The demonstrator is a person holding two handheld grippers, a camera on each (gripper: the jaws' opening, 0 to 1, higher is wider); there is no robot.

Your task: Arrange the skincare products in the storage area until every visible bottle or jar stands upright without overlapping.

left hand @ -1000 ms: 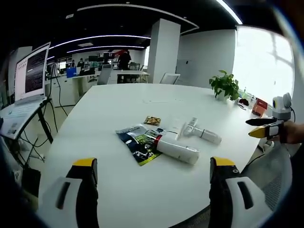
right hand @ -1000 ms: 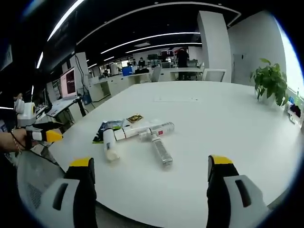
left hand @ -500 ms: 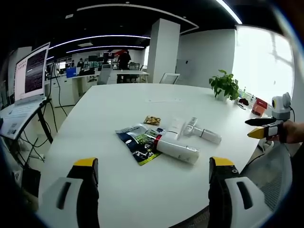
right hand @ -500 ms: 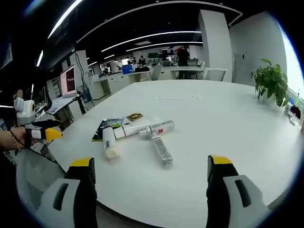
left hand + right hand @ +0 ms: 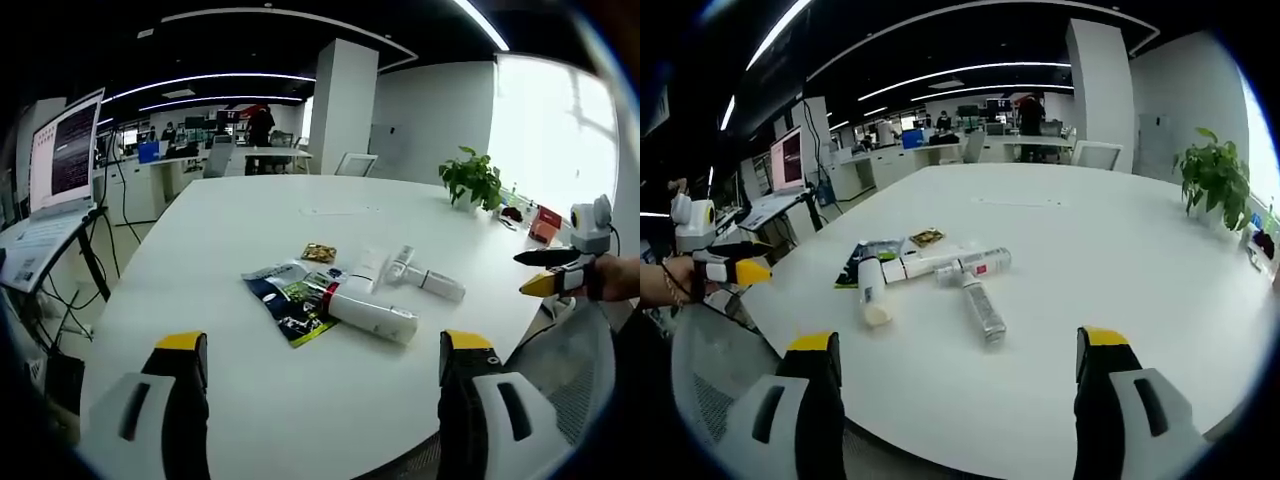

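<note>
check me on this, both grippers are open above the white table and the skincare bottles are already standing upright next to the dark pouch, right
Not quite: the bottles are not upright; they lie on their sides on the white table, as the right gripper view shows. The rest holds: the left gripper and right gripper are both open, and the bottles are next to the dark pouch.

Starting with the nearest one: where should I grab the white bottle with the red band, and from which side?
Grip the white bottle with the red band mid-body, across its round barrel. It lies flat on the table, cap end resting on the sachet, base pointing toward the right tool. Come down from above with the open left tool, which likely avoids nudging the neighbouring tubes.
</note>
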